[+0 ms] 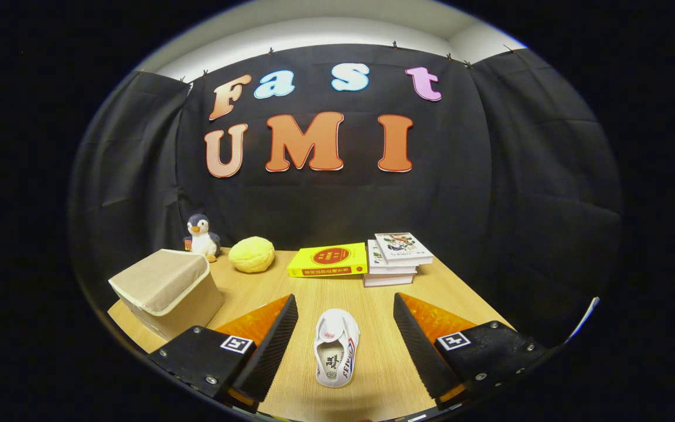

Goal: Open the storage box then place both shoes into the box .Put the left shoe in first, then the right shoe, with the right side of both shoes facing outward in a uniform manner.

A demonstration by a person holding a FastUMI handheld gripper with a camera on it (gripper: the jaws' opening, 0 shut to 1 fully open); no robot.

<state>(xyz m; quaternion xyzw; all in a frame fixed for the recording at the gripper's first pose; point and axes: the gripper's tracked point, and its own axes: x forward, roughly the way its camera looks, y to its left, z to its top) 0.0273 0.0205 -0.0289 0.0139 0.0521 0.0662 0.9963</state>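
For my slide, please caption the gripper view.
Open gripper straddles a white shoe on the table; closed storage box at left.

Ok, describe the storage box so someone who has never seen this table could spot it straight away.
On the light wooden table, look beside the open gripper, on the side away from the stacked books. The beige fabric storage box sits there, lid shut, before a plush penguin. It is the one big boxy thing.
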